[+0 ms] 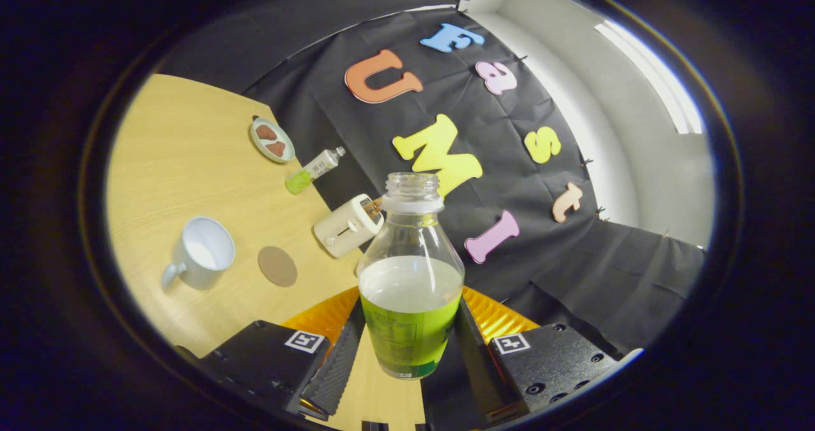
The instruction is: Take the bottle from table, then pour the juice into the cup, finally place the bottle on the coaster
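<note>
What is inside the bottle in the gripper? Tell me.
The gripper is shut on the uncapped bottle, which holds pale liquid filling roughly its lower half; the upper half is clear glass. The green label covers the liquid lower down, so the bottom cannot be seen.

No text could be read. The bottle point(411, 278) wore a green label point(407, 342) with a printed table and fine lines, all too small to make out. The small tube point(314, 169) on the tabletop point(191, 163) also bore a label, likewise illegible. The tool point(407, 361), both fingers pressed on the bottle, carried two square black-and-white markers, no words.
</note>
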`<state>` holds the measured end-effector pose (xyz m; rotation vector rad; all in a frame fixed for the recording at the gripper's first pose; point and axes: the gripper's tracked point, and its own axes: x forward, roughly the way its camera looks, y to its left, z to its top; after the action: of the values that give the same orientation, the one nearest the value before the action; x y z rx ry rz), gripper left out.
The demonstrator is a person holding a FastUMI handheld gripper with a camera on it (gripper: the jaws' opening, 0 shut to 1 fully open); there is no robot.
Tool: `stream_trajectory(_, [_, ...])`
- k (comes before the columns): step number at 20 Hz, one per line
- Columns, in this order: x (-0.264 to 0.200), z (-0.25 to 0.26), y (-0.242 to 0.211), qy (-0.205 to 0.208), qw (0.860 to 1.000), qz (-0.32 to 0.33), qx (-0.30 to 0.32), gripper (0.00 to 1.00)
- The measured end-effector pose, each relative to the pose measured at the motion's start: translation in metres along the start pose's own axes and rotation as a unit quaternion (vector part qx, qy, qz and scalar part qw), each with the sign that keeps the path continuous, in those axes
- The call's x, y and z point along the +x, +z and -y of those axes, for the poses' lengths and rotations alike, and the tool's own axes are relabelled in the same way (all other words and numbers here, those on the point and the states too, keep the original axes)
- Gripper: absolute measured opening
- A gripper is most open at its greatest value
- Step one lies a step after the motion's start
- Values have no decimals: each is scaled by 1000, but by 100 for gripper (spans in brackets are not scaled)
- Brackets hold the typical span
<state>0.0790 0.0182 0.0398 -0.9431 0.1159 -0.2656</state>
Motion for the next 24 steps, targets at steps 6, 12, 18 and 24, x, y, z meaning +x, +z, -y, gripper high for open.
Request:
stream_trajectory(6, [0, 3, 4, -43, 996, 6, -82, 81])
stream_trajectory(12, [1, -5, 13, -62, 989, 11, -132, 81])
stream_trajectory(18, [-4, -15, 22, -78, 982, 18, -173, 81])
stream_trajectory(24, [-3, -25, 20, -87, 972, 23, -217, 81])
